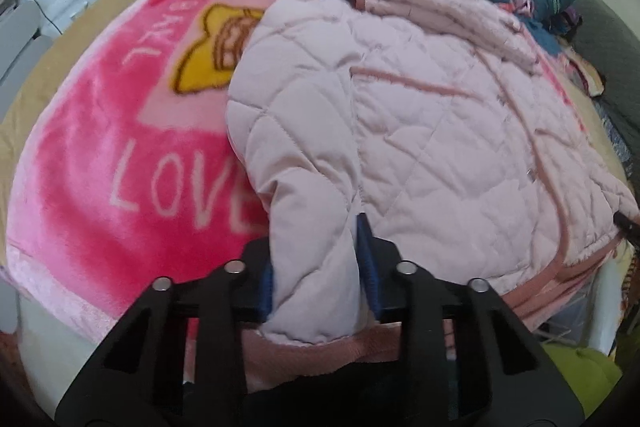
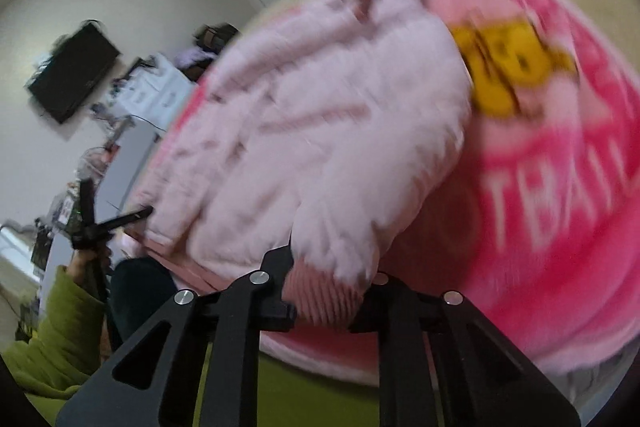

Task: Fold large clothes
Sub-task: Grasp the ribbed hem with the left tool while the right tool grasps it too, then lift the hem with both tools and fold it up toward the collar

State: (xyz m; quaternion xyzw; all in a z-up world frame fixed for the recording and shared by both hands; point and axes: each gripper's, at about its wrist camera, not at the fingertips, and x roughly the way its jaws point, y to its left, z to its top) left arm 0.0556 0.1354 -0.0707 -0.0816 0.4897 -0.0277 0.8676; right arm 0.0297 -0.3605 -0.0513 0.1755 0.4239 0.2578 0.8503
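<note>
The pale pink quilted padded jacket (image 1: pixel 420 115) lies ahead of both fingers on the pink fleece blanket (image 1: pixel 100 147), barely folded. The left gripper (image 1: pixel 316 267) clamps one sleeve; the right gripper (image 2: pixel 328 291), blurred, seemingly grips the ribbed cuff (image 2: pixel 320 299).

1. L tool (image 1: pixel 316 267): fingers clamped on a pale pink quilted sleeve (image 1: pixel 312 259), low at frame bottom.
2. R tool (image 2: pixel 326 291): fingers pinch the other sleeve's ribbed cuff (image 2: pixel 322 301); view blurred.
</note>
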